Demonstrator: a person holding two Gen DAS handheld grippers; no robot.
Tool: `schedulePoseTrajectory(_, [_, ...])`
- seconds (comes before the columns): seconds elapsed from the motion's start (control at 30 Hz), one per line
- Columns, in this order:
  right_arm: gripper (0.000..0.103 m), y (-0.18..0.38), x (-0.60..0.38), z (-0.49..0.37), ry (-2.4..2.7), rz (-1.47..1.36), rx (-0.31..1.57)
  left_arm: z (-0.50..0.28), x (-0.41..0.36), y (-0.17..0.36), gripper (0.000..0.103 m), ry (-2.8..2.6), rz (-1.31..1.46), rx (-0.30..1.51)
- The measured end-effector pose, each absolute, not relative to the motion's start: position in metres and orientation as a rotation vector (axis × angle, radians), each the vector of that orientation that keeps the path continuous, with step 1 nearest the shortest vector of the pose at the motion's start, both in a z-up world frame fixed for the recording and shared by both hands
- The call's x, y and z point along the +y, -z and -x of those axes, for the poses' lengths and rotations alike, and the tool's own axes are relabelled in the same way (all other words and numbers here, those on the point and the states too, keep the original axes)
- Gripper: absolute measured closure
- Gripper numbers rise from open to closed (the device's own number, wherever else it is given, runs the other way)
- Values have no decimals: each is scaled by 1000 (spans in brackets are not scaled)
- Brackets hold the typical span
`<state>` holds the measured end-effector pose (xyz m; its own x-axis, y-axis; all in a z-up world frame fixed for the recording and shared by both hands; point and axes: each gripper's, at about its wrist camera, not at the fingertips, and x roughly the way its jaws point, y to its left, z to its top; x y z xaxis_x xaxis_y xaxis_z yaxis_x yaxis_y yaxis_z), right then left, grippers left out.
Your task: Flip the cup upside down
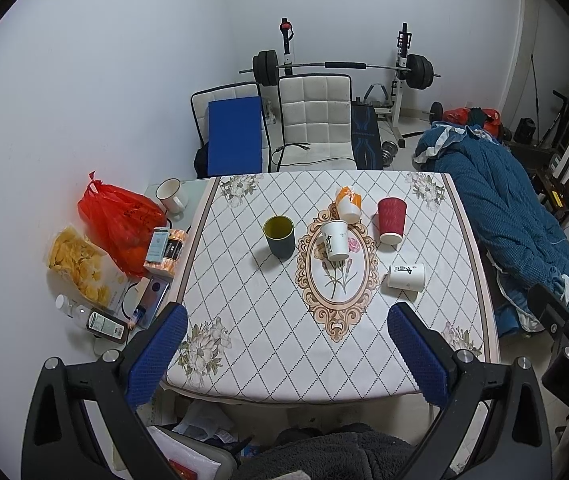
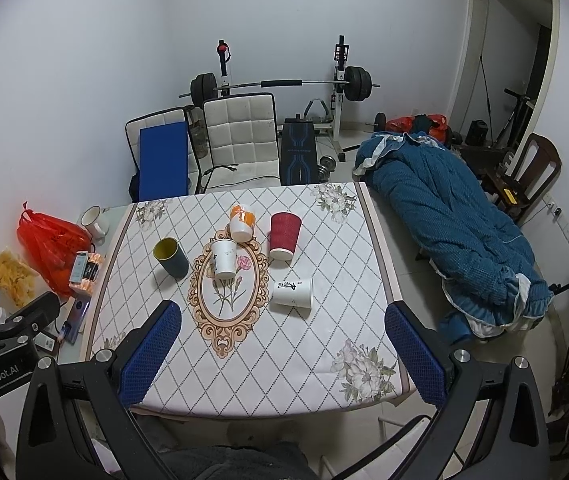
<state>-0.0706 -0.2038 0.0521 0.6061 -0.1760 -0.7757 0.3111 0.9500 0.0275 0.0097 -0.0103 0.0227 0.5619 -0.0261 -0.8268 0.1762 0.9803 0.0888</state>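
Observation:
Several cups stand on the patterned tablecloth (image 1: 268, 320). A dark cup with a yellow inside (image 1: 279, 237) (image 2: 170, 257) stands upright, mouth up. A white paper cup (image 1: 336, 240) (image 2: 224, 258), an orange-and-white cup (image 1: 348, 204) (image 2: 242, 222) and a red ribbed cup (image 1: 391, 221) (image 2: 283, 235) also stand there. Another white cup (image 1: 406, 277) (image 2: 293, 293) lies on its side. My left gripper (image 1: 286, 350) is open and empty above the near table edge. My right gripper (image 2: 282, 354) is open and empty, also at the near edge.
A red plastic bag (image 1: 118, 216), a snack bag (image 1: 78, 266), a mug (image 1: 171, 195) and small boxes crowd the table's left side. White chairs (image 1: 314, 118) and a barbell rack stand beyond. A blue quilt (image 2: 450, 224) lies to the right.

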Motion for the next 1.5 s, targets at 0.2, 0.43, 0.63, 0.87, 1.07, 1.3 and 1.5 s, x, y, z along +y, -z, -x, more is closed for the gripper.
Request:
schedulePoseTrajectory(0.2, [0, -53, -203, 68, 283, -172, 875, -11, -10, -22, 0, 122, -169, 969])
schedulePoseTrajectory(0.43, [0, -52, -203, 67, 281, -175, 878, -20, -10, -18, 0, 118, -179, 964])
schedulePoseTrajectory(0.63, [0, -42, -200, 55, 300, -176, 902, -34, -4, 15, 0, 90, -207, 967])
schedulePoseTrajectory(0.87, [0, 21, -199, 28, 335, -182, 1019, -56, 7, 72, 0, 94, -229, 1049])
schedulePoseTrajectory(1.07, [0, 92, -191, 6, 352, -172, 1133, -78, 9, 122, 0, 103, -246, 1112])
schedulePoseTrajectory(1.3, [0, 173, -192, -13, 348, -185, 1265, -105, -7, 173, 0, 110, -279, 1209])
schedulePoseTrajectory(1.5, [0, 233, -207, -28, 317, -206, 1386, -130, -31, 210, 0, 92, -295, 1296])
